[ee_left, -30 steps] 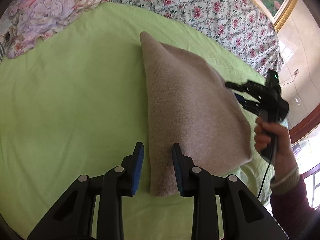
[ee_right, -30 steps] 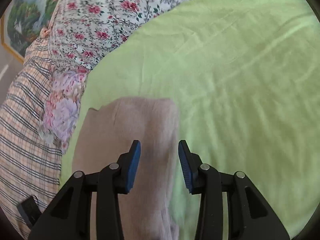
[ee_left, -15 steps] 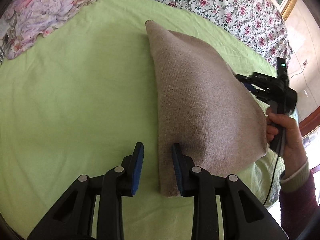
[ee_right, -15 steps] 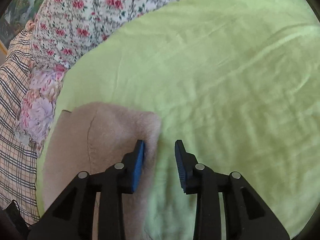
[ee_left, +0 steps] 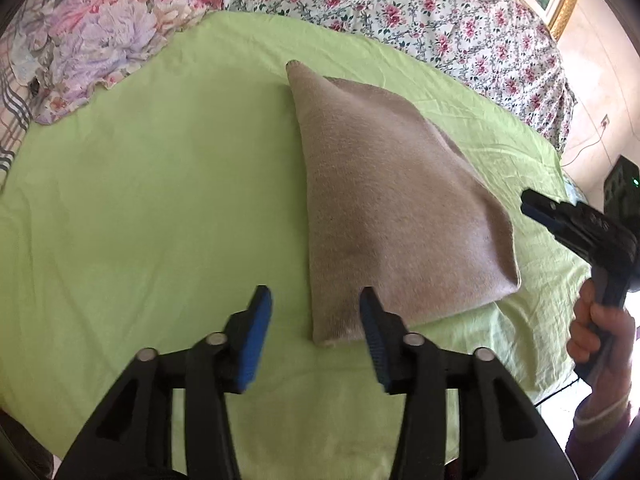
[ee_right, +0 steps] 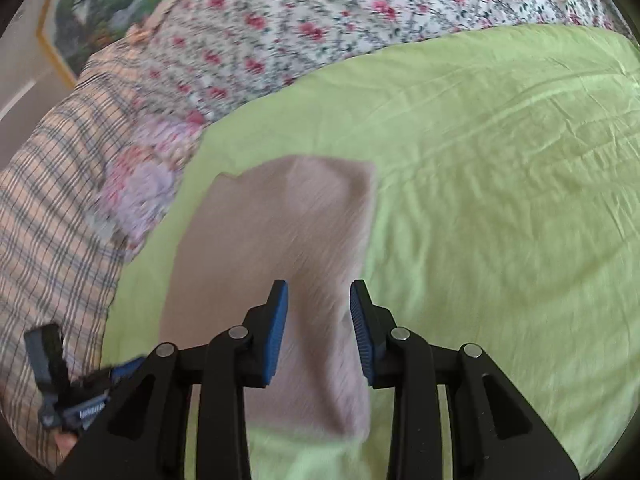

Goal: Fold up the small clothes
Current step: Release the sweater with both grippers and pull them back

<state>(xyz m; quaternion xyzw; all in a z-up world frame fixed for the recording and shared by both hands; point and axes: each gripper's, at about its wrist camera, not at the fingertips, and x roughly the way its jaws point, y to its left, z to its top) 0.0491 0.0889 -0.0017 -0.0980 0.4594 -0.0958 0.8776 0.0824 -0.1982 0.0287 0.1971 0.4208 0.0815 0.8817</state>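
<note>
A beige knitted garment [ee_left: 384, 208] lies folded flat on the green sheet [ee_left: 140, 200]. My left gripper [ee_left: 316, 332] is open and empty, just above the garment's near left corner, touching nothing. My right gripper [ee_right: 319, 320] is open and empty, hovering over the garment [ee_right: 276, 248] near its right edge. In the left wrist view the right gripper [ee_left: 576, 220] shows at the right, beside the garment's right corner and apart from it. In the right wrist view the left gripper [ee_right: 68, 400] shows at the lower left.
A floral quilt [ee_left: 420, 16] lies along the far side of the bed. A purple flowered pillow [ee_left: 92, 32] and plaid bedding [ee_right: 52, 208] lie at one end. A framed picture [ee_right: 92, 4] hangs on the wall. The sheet's edge drops off at the right [ee_left: 560, 320].
Both grippers have opened wider and drawn back from the garment. The right gripper has pulled away from the garment's right edge. The garment lies flatter on the sheet.
</note>
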